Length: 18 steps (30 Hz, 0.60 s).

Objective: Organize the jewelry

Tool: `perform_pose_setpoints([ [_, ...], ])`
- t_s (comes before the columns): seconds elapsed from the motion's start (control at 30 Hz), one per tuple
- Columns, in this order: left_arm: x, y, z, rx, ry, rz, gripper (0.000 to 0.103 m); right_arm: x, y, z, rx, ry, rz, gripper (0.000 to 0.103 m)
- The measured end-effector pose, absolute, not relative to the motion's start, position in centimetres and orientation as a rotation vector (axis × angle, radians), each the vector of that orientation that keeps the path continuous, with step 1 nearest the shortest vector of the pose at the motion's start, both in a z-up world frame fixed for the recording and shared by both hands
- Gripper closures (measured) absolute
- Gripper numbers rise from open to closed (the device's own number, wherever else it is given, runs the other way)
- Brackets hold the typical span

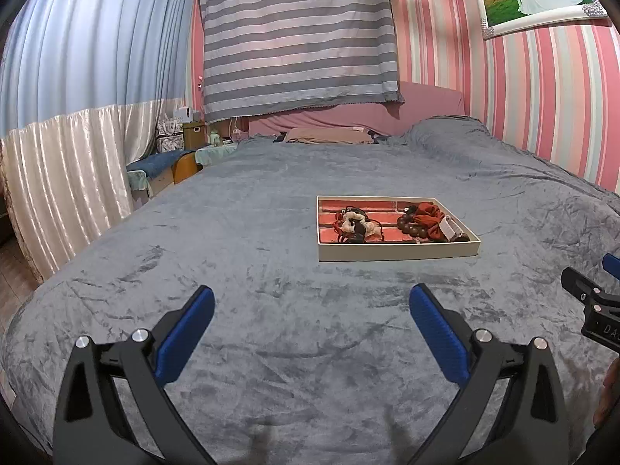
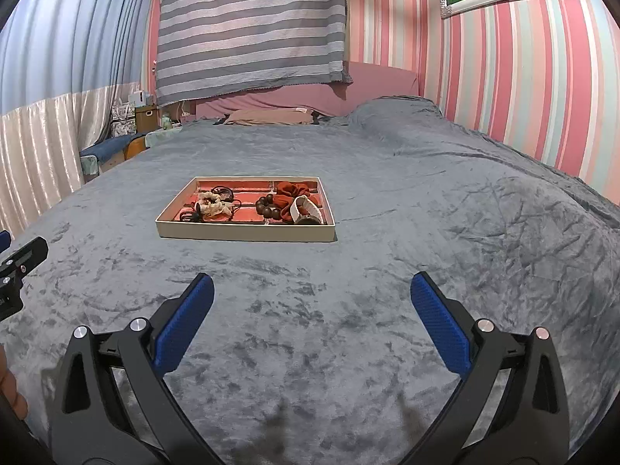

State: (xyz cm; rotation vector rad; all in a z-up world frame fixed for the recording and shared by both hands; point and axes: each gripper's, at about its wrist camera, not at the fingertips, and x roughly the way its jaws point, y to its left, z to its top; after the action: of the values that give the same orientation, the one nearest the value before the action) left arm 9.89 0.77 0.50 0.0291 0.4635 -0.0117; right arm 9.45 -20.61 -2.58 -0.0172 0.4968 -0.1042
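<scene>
A shallow cream tray (image 1: 399, 251) with a red lining lies on the grey bedspread, also in the right wrist view (image 2: 248, 233). It holds a cream scrunchie (image 1: 354, 223) (image 2: 211, 204) with black hair ties, a dark bead bracelet (image 1: 410, 224) (image 2: 267, 206), a rust-red scrunchie (image 1: 428, 215) (image 2: 290, 193) and a white band (image 2: 308, 209). My left gripper (image 1: 312, 296) is open and empty, well short of the tray. My right gripper (image 2: 312, 285) is open and empty, short of the tray and to its right.
The grey bedspread (image 1: 271, 329) covers a wide bed. A pillow (image 1: 329, 134) and pink headboard lie at the far end. Curtains and a bedside stand (image 1: 182, 162) are at the left. The striped wall is at the right. The right gripper's body shows at the left view's edge (image 1: 593, 302).
</scene>
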Motion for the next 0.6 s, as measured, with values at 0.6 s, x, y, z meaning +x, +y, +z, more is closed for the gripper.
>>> perform_pose_setpoints([
  [0.6,9.88,1.07,0.58,0.031,0.461,-0.011,0.005,9.29,-20.86,-2.59,-0.011,0.496,-0.118,0.004],
])
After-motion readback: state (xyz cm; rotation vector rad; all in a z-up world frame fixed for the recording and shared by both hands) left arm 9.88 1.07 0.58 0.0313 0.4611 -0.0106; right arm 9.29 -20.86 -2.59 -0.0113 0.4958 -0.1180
